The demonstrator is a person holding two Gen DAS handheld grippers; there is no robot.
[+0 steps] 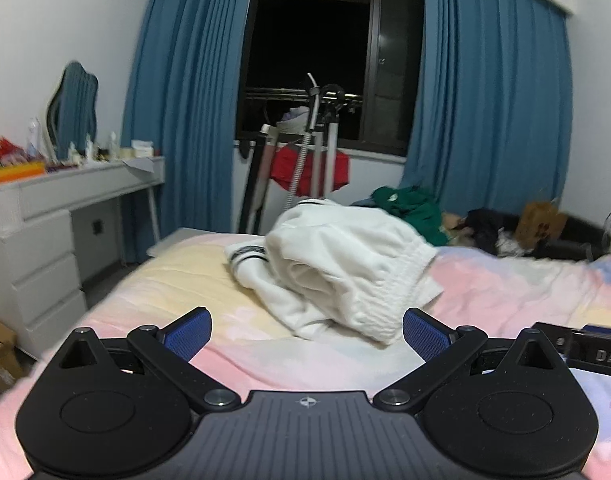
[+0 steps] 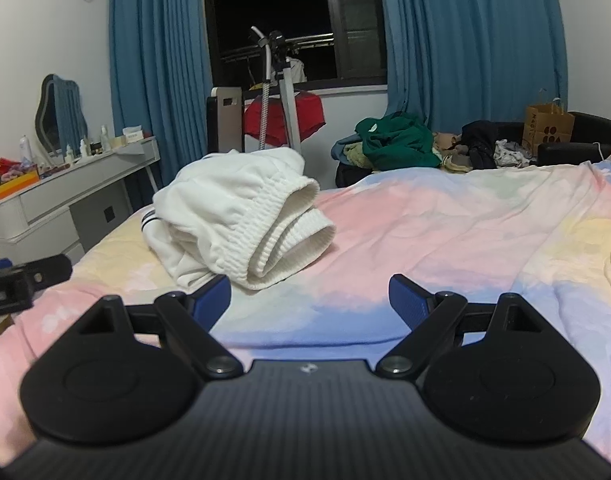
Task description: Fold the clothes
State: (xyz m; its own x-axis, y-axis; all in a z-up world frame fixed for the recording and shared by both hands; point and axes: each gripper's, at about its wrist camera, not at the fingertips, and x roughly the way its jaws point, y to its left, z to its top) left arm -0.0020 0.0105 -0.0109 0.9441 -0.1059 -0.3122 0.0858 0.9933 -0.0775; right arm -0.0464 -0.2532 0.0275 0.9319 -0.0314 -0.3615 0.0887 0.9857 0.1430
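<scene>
A white garment with a ribbed elastic waistband and dark-striped cuffs (image 1: pixel 345 268) lies bunched in a folded heap on the pastel bedsheet (image 1: pixel 185 292). My left gripper (image 1: pixel 307 334) is open and empty, just in front of the heap. In the right wrist view the same white garment (image 2: pixel 241 216) sits ahead and to the left. My right gripper (image 2: pixel 309 300) is open and empty, its left fingertip close to the heap's near edge. The right gripper's body shows at the right edge of the left wrist view (image 1: pixel 585 348).
A pile of green and dark clothes (image 2: pixel 397 140) lies at the far side of the bed, with a paper bag (image 2: pixel 547 124). A white dresser (image 1: pixel 45 216) stands left. A stand with a red garment (image 1: pixel 309 168) is by the window.
</scene>
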